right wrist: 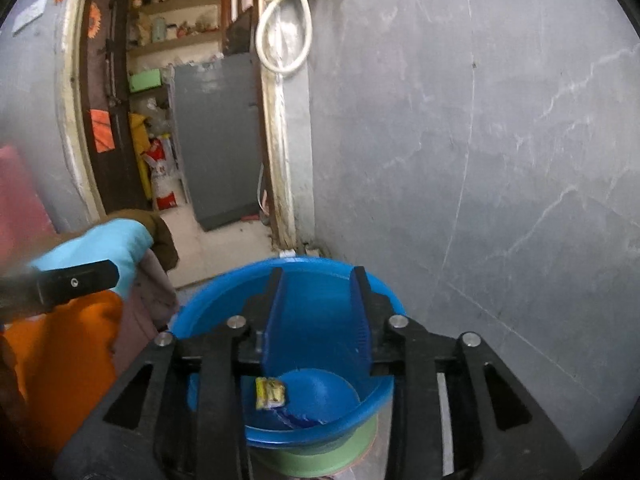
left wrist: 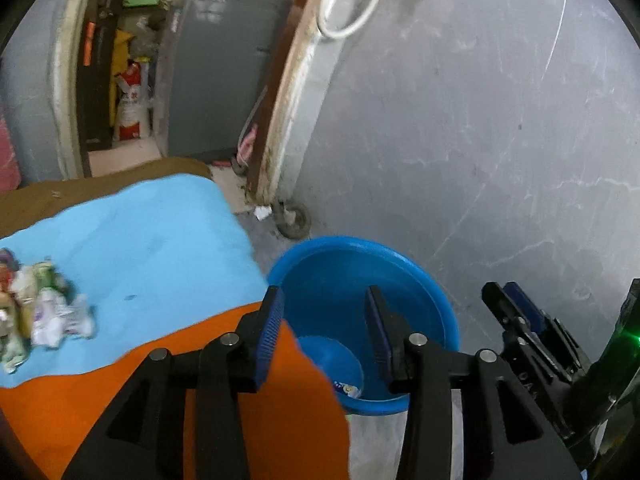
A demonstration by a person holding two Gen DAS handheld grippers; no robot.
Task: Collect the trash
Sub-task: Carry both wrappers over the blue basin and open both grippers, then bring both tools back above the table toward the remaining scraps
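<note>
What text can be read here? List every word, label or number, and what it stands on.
None can be read for certain.
Red and white sack in the doorway: dark printed characters, too blurred to read.
Small yellow wrapper in the blue plastic tub: print too small.
Crumpled wrappers on the light blue cloth: blurred.

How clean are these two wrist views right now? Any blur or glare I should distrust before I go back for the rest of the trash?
Left wrist view: the trash pile on the light blue cloth is motion-smeared; the blue basin is sharper.
Right wrist view: the wrapper in the basin is readable; the left gripper at the edge is blurred.
Both: fisheye bends the door frame; no strong glare.
</note>
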